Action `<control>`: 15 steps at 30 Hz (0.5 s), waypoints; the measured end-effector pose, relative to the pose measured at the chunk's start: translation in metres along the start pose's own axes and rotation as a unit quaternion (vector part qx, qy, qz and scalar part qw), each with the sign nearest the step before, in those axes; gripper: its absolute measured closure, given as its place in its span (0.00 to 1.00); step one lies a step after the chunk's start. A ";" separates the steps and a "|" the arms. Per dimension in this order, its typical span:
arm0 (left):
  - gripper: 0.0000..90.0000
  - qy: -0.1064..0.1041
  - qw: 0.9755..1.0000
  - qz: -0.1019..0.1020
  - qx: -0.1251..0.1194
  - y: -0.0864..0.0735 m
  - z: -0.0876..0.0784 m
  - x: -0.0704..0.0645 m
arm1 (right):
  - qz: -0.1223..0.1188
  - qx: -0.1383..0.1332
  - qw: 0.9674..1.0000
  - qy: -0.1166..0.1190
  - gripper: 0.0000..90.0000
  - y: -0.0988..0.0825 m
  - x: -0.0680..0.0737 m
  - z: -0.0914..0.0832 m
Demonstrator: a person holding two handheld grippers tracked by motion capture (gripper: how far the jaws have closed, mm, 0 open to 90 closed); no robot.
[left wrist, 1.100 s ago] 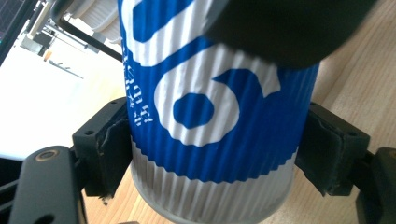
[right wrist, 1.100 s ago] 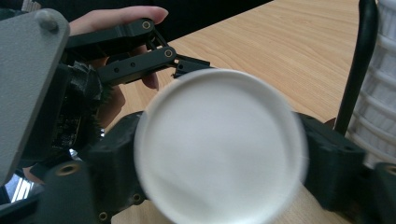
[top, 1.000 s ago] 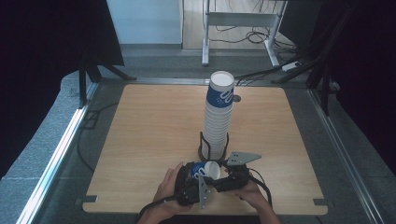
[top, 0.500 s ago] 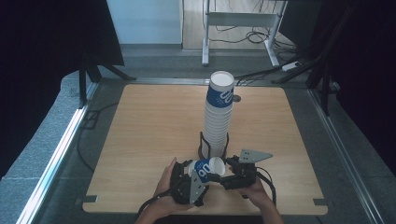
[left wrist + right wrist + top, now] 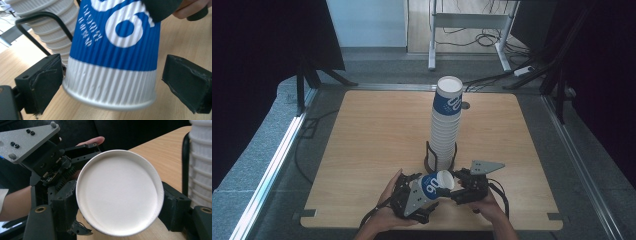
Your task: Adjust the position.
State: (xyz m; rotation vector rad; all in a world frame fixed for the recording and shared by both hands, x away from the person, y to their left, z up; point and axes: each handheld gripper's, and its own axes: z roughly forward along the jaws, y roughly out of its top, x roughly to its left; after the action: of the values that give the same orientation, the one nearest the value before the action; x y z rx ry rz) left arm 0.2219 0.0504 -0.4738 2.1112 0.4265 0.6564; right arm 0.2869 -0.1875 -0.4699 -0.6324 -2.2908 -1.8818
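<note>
While the table (image 5: 372,150) carries the tall cup stack (image 5: 446,125) in its wire holder at centre, I note my right gripper (image 5: 458,186) clamped on the blue-and-white cup (image 5: 435,184), near edge; left gripper (image 5: 424,197) jaws have just opened, straddling its base, pads clear.

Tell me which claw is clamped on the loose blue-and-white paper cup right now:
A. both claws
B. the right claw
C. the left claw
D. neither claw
B: in the right gripper view the right claw has its pads pressed on the paper cup at its rim end, while in the left gripper view the left claw stands open with gaps beside the cup's base.
</note>
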 end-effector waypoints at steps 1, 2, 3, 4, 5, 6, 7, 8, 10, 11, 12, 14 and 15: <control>0.06 0.000 1.000 0.002 0.002 0.000 0.001 -0.001 | 0.000 0.002 1.000 0.002 0.30 0.000 0.001 0.000; 0.07 0.003 1.000 0.005 0.004 0.000 0.001 -0.001 | -0.003 0.004 1.000 0.005 0.30 0.000 0.001 0.001; 0.08 0.007 1.000 0.007 0.007 -0.001 0.002 -0.002 | -0.007 0.003 1.000 0.008 0.30 0.000 0.002 0.001; 0.11 0.010 1.000 0.008 0.009 -0.001 0.003 -0.002 | -0.009 0.004 1.000 0.010 0.30 0.000 0.002 0.002; 0.13 0.013 1.000 0.007 0.012 -0.002 0.004 -0.002 | -0.010 0.004 1.000 0.012 0.30 0.000 0.003 0.002; 0.15 0.012 1.000 0.004 0.013 -0.003 0.005 -0.002 | -0.012 0.004 1.000 0.015 0.30 0.001 0.004 0.002; 0.16 0.010 1.000 0.003 0.014 -0.003 0.005 -0.001 | -0.015 0.003 1.000 0.014 0.30 0.001 0.004 0.001; 0.16 0.010 1.000 0.004 0.016 -0.003 0.005 -0.002 | -0.017 0.006 1.000 0.011 0.30 0.001 0.004 0.002; 0.16 0.011 1.000 0.006 0.021 -0.003 0.006 -0.002 | -0.018 0.009 1.000 0.010 0.30 0.001 0.004 0.002; 0.17 0.011 1.000 0.006 0.022 -0.003 0.006 -0.002 | -0.019 0.010 1.000 0.009 0.30 0.001 0.004 0.002; 0.17 0.011 1.000 0.006 0.024 -0.003 0.006 -0.002 | -0.020 0.010 1.000 0.009 0.30 0.001 0.004 0.002; 0.18 0.010 0.999 0.010 0.029 -0.003 0.006 -0.002 | -0.021 0.012 1.000 0.008 0.29 0.000 0.005 0.003; 0.18 0.010 0.999 0.012 0.030 -0.003 0.006 -0.002 | -0.022 0.015 1.000 0.008 0.29 0.000 0.005 0.003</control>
State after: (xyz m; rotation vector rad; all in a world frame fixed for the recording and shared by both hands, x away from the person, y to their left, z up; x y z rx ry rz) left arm 0.2238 0.0476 -0.4799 2.1717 0.4371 0.6861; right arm 0.2832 -0.1836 -0.4686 -0.5663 -2.3377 -1.8597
